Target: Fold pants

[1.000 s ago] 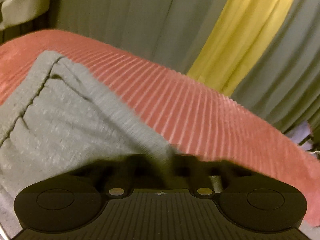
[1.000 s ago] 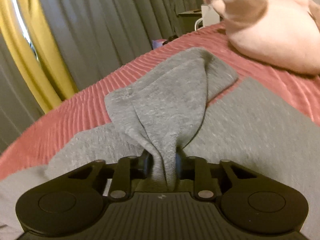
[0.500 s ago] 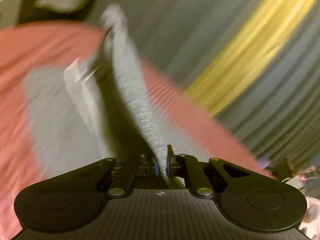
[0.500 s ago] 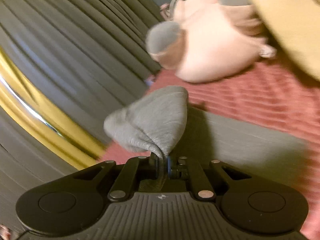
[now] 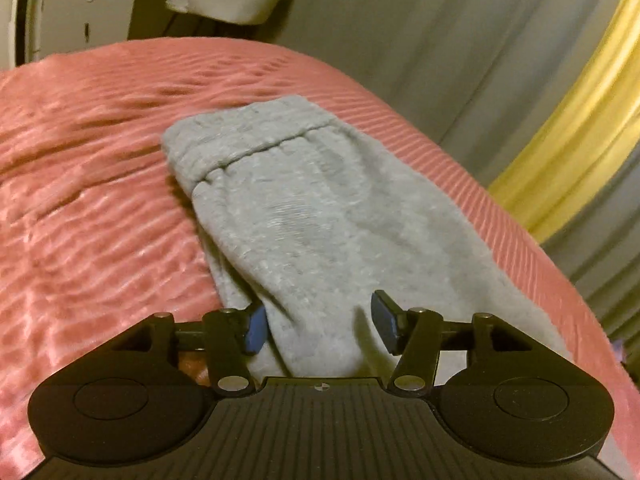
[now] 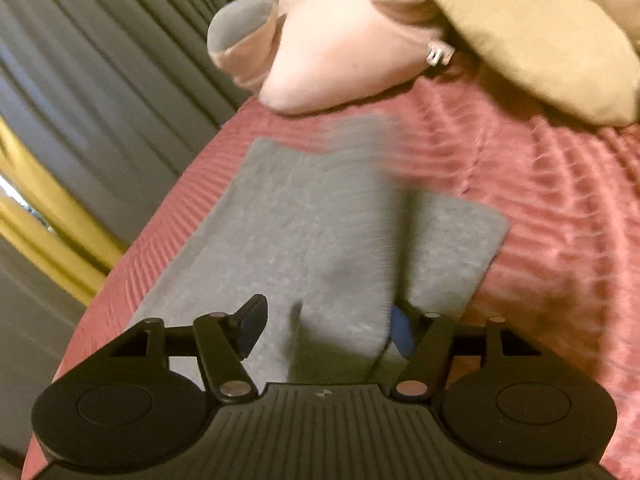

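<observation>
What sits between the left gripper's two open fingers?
In the left wrist view, only the grey pants lie between the left gripper's spread fingers, unclamped.

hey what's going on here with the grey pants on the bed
A person with a handheld gripper in each hand is folding grey pants on a pink bedspread. Both the left gripper and the right gripper are open with cloth lying loose between the fingers, gripping nothing. The pants lie doubled over, waistband on top, near a pink plush toy.

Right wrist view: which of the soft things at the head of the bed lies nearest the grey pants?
The pale pink cushion, lying just beyond the far edge of the folded grey pants. The tan pillow sits farther right, separated from them by bare red bedspread.
</observation>
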`<state>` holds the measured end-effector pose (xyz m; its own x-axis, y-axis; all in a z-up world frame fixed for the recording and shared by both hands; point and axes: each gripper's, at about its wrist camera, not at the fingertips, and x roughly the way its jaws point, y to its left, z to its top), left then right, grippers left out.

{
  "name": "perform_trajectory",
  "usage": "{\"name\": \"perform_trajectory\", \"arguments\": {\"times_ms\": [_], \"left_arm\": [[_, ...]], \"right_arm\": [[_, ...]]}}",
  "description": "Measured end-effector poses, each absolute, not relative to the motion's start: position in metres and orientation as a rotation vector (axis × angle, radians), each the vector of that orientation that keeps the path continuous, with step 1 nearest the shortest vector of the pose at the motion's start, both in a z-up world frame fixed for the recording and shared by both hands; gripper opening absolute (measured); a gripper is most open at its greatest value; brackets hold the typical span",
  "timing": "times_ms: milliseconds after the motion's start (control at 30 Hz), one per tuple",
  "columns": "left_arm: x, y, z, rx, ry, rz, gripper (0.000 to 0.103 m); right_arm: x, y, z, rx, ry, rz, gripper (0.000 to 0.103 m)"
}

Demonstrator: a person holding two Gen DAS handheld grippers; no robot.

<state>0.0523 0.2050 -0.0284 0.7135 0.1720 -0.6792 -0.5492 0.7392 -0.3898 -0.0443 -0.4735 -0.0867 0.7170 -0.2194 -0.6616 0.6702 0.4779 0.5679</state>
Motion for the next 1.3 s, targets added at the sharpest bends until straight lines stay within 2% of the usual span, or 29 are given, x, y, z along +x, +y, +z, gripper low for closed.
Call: {"name": "perform_trajectory", "arguments": {"times_ms": [233, 367, 433, 467, 533, 733, 800, 833, 900, 933, 967, 1000, 1033, 1200, 1300], "left_arm": [[0.056, 0.205, -0.04, -0.636, 0.638, 0.441, 0.046], [0.053, 0.205, -0.036, -0.626, 0.641, 0.449, 0.037], [0.054, 0.205, -0.037, -0.624, 0.645, 0.456, 0.031], [0.053, 0.206, -0.037, -0.625, 0.645, 0.458, 0.022], [0.051, 0.207, -0.036, -0.633, 0.631, 0.462, 0.014], [0.04, 0.193, -0.017, -0.527, 0.513, 0.472, 0.013], [0.049, 0.186, -0.019, -0.452, 0.58, 0.491, 0.016], [0.055, 0.186, -0.024, -0.43, 0.64, 0.518, 0.023], [0.054, 0.192, -0.027, -0.466, 0.659, 0.541, 0.027], [0.05, 0.196, -0.023, -0.508, 0.635, 0.539, 0.036], [0.045, 0.199, -0.02, -0.53, 0.612, 0.555, 0.054], [0.04, 0.2, -0.017, -0.536, 0.591, 0.585, 0.063], [0.035, 0.2, -0.013, -0.534, 0.574, 0.617, 0.067], [0.025, 0.179, 0.013, -0.488, 0.481, 0.632, 0.066], [0.037, 0.14, 0.028, -0.343, 0.461, 0.496, 0.075]], "right_arm": [[-0.063, -0.5, -0.104, 1.179, 0.445, -0.529, 0.066], [-0.063, -0.503, -0.109, 1.183, 0.435, -0.52, 0.065], [-0.054, -0.499, -0.106, 1.111, 0.477, -0.533, 0.038], [-0.048, -0.499, -0.106, 1.081, 0.516, -0.543, 0.01], [-0.044, -0.502, -0.104, 1.063, 0.554, -0.556, 0.005], [-0.076, -0.493, -0.069, 0.988, 0.422, -0.513, 0.005], [-0.08, -0.487, -0.072, 0.887, 0.443, -0.541, 0.006], [-0.076, -0.487, -0.08, 0.848, 0.501, -0.552, 0.006], [-0.073, -0.489, -0.096, 0.792, 0.65, -0.682, 0.015], [-0.081, -0.49, -0.098, 0.803, 0.615, -0.689, 0.015], [-0.091, -0.491, -0.095, 0.831, 0.566, -0.695, 0.02], [-0.098, -0.492, -0.089, 0.82, 0.55, -0.734, 0.034], [-0.101, -0.492, -0.084, 0.79, 0.55, -0.774, 0.04], [-0.11, -0.485, -0.048, 0.697, 0.453, -0.747, 0.043], [-0.094, -0.474, -0.046, 0.702, 0.443, -0.631, 0.043]]}}
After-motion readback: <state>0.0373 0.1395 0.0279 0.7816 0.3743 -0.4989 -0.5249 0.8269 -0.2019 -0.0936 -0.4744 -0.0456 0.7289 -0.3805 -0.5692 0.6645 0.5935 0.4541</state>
